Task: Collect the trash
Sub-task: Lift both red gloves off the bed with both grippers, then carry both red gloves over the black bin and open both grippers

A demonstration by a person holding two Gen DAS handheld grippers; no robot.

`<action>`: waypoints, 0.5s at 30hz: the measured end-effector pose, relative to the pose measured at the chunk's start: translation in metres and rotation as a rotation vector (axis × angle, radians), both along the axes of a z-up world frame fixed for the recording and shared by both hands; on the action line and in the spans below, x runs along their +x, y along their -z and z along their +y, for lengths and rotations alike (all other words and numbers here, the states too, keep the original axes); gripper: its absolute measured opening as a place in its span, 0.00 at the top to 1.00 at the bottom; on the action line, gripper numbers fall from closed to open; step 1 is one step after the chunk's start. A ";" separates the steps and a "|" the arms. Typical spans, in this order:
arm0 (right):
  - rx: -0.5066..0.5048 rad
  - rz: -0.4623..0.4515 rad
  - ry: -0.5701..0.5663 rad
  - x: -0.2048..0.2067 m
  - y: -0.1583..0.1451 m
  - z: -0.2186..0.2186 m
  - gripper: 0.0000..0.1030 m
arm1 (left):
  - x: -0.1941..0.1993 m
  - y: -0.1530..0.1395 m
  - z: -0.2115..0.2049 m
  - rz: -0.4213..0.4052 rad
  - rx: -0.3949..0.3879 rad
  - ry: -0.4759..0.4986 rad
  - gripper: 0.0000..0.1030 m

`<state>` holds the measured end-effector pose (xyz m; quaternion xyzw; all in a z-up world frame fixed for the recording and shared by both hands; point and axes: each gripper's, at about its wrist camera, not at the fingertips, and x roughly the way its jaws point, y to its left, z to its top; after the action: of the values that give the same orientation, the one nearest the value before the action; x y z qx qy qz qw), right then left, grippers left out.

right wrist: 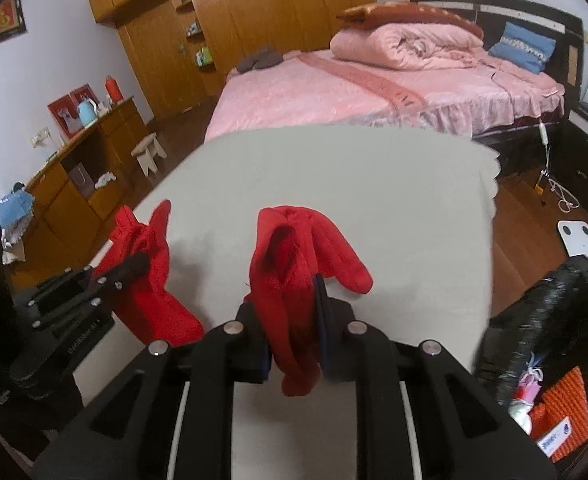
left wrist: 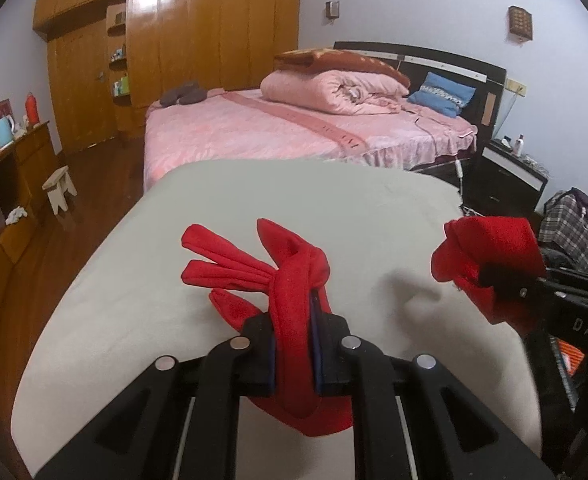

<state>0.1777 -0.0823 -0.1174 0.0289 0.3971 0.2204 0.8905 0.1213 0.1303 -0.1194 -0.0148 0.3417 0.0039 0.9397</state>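
My left gripper (left wrist: 294, 320) is shut on a red glove (left wrist: 282, 276), held just above the grey-covered table (left wrist: 254, 200); the glove's fingers spread to the left. The left gripper also shows in the right wrist view (right wrist: 134, 264) with its glove (right wrist: 150, 280). My right gripper (right wrist: 294, 312) is shut on a second red glove (right wrist: 297, 264), bunched and hanging between the jaws over the table (right wrist: 373, 184). It shows in the left wrist view (left wrist: 493, 276) at the right edge with that glove (left wrist: 489, 248).
A pink bed (left wrist: 294, 128) with folded quilt stands beyond the table. A wooden wardrobe (left wrist: 198, 40) lines the back wall, a sideboard (left wrist: 10, 184) and small stool (left wrist: 58, 188) are left. A black bag with packaging (right wrist: 553, 360) sits at lower right. A nightstand (left wrist: 505, 180) is right.
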 end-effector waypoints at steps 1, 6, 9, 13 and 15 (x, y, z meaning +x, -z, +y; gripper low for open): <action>0.005 -0.009 0.003 -0.002 -0.005 -0.004 0.84 | -0.001 -0.003 -0.003 -0.004 0.002 0.004 0.88; 0.035 -0.056 0.016 -0.014 -0.029 -0.024 0.84 | -0.008 -0.025 -0.023 -0.038 -0.001 0.029 0.88; 0.045 -0.087 0.034 -0.022 -0.043 -0.039 0.84 | -0.012 -0.038 -0.037 -0.061 0.000 0.047 0.88; 0.055 -0.119 0.065 -0.028 -0.057 -0.060 0.84 | -0.016 -0.054 -0.057 -0.090 0.007 0.072 0.88; 0.060 -0.135 0.084 -0.034 -0.063 -0.072 0.84 | -0.018 -0.062 -0.068 -0.103 0.006 0.088 0.88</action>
<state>0.1438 -0.1545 -0.0546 0.0573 0.3276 0.1959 0.9225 0.1030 0.0619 -0.0573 0.0028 0.2934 -0.0373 0.9553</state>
